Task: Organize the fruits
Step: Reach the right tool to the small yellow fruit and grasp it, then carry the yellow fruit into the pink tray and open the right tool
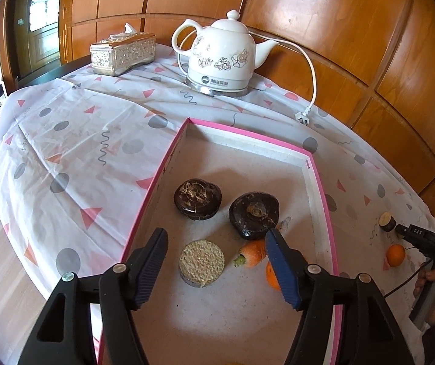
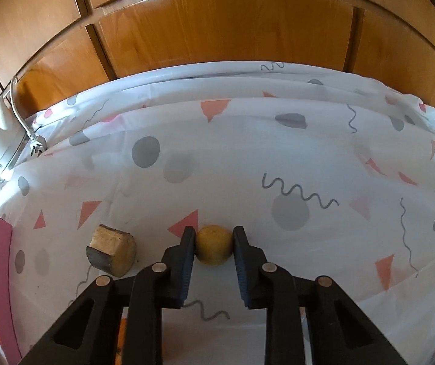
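A pink-rimmed box (image 1: pixel 321 179) lies on the patterned tablecloth. It holds two dark round chestnuts (image 1: pixel 197 194) (image 1: pixel 254 214), a tan cut round piece (image 1: pixel 202 263), a carrot top (image 1: pixel 252 252) and an orange (image 1: pixel 272 275), half hidden by a finger. My left gripper (image 1: pixel 216 241) hangs open and empty above them. My right gripper (image 2: pixel 214 238) has its fingers on both sides of a small yellow fruit (image 2: pixel 214 245) on the cloth, touching or nearly so. A cut stub (image 2: pixel 112 254) lies to its left. From the left wrist view I see the right gripper's body (image 1: pixel 430 240), the stub (image 1: pixel 386 221) and an orange fruit (image 1: pixel 396 255).
A white floral electric kettle (image 1: pixel 220 57) stands at the back with its cord and loose plug (image 1: pixel 302 118). A silver tissue box (image 1: pixel 123 51) sits to its left. Wood panelling (image 2: pixel 217 21) runs behind the table. The box's pink edge (image 2: pixel 3 273) shows at the right wrist view's left.
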`<action>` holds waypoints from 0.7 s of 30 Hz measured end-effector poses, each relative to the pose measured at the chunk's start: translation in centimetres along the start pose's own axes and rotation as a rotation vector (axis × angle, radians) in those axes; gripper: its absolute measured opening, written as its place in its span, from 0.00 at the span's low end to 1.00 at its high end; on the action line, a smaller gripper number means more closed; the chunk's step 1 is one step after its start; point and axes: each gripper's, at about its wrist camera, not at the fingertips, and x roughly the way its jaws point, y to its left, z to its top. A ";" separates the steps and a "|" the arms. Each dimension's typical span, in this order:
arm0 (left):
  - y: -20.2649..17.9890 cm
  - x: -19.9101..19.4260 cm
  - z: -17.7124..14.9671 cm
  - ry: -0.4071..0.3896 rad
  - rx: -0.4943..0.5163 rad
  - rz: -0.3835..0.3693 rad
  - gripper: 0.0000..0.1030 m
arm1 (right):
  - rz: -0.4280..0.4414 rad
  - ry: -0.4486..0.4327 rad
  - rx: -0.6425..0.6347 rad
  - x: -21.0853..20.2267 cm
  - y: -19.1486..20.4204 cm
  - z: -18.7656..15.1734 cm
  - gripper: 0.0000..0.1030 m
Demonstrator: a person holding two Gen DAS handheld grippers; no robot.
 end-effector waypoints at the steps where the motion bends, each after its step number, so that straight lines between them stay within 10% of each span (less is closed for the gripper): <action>1: 0.0 0.1 -0.1 0.004 -0.001 0.000 0.65 | -0.005 -0.007 0.006 -0.2 -0.2 0.0 0.24; 21: 1.1 -1.9 -0.7 -0.030 -0.035 0.009 0.70 | -0.007 -0.063 0.163 -6.6 -6.2 -6.9 0.24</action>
